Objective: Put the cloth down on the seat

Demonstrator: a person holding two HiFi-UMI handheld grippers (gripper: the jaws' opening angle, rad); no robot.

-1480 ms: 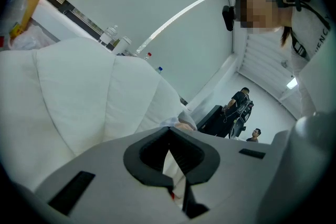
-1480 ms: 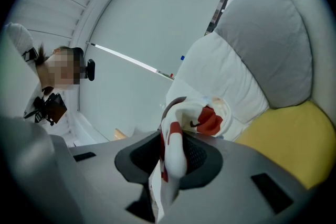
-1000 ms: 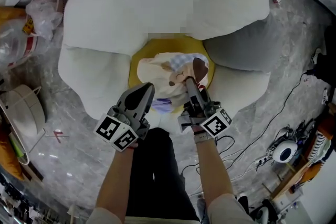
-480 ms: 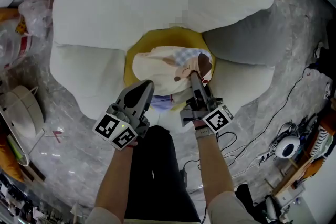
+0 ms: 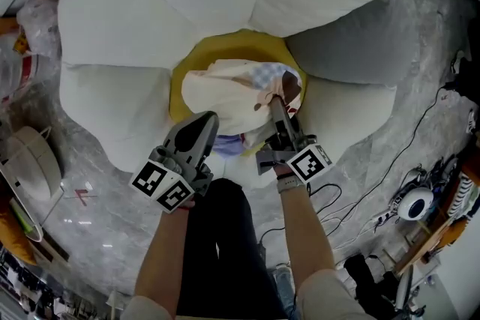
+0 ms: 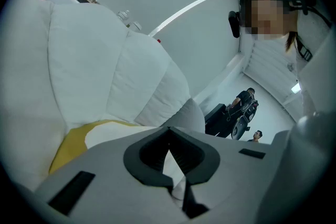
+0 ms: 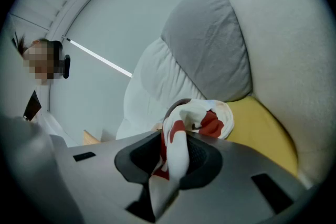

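Two tools hold the cloth [image 5: 225,90]. The left tool [image 5: 207,121] and right tool [image 5: 275,101] each pinch an edge, so it hangs spread just ahead of them, low over the yellow seat [image 5: 178,82].

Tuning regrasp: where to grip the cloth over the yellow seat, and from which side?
Likely the bunched near edge of the cloth, from the person's side: folds stand up there, the rest spreads over the yellow seat. The right gripper pinches it so.

Side by side, tilted slightly down — right hand-held gripper [image 5: 277,104] clamps the cloth [image 5: 225,90], left hand-held gripper [image 5: 209,121] seemingly likewise.
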